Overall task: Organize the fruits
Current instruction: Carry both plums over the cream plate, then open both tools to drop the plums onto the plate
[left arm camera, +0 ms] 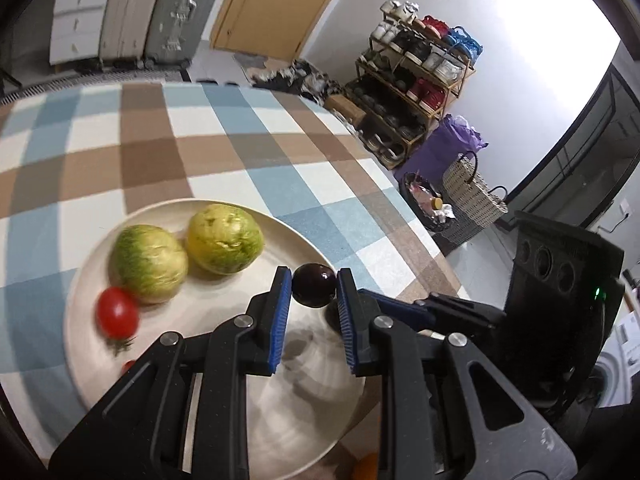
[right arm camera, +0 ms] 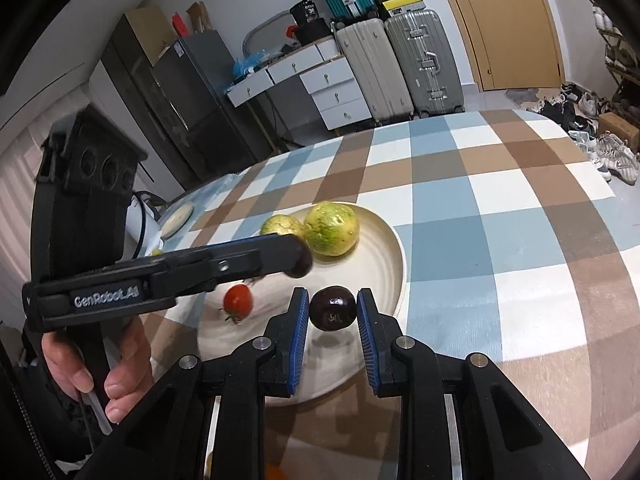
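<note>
Plums (left arm camera: 313,290) clamped in both claws, left claw (left arm camera: 311,292), right claw (right arm camera: 333,309), over plate (right arm camera: 390,256)

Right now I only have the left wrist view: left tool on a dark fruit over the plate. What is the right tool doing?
Observer: The right tool is shut on a second dark fruit, held over the near side of the plate.
Operator: Anything on the table besides the plate?
Observer: Yes. A pale round dish lies on the checked cloth at the table's far edge, beyond the left tool and apart from the plate.
</note>
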Available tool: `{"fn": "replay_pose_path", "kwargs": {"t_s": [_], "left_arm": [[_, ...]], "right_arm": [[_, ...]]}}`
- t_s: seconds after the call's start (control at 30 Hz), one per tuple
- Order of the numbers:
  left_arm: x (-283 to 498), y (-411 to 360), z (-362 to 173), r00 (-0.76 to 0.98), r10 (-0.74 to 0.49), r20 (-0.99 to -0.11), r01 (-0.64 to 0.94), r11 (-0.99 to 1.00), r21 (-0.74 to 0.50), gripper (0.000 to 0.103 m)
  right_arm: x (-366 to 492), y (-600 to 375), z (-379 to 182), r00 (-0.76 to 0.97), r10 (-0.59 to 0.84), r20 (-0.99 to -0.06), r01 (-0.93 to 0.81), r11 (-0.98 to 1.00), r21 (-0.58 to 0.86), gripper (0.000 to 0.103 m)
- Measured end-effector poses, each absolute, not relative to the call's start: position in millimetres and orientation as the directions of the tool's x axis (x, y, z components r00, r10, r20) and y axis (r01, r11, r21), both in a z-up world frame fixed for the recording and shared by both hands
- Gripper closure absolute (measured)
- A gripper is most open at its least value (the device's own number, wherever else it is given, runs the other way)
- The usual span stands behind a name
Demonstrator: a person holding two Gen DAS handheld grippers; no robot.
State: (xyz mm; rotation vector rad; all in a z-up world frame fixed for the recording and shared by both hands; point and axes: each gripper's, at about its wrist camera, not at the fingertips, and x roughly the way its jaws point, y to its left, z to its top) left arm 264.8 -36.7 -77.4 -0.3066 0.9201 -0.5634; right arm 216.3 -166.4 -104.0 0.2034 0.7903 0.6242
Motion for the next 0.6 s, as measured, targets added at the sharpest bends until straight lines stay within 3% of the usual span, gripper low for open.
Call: {"fn": "replay_pose_path", "kwargs": {"t_s": [0.6], "left_arm": [[295.8,-54.4,-95.2,0.458,-0.543,-0.704,0.311,0.84,-0.445,0.082]], "right_arm": [[246.8,-146.0,-115.8,0.521,0.544,-0.657,-0.446,0.831,0.333,0.077]]}}
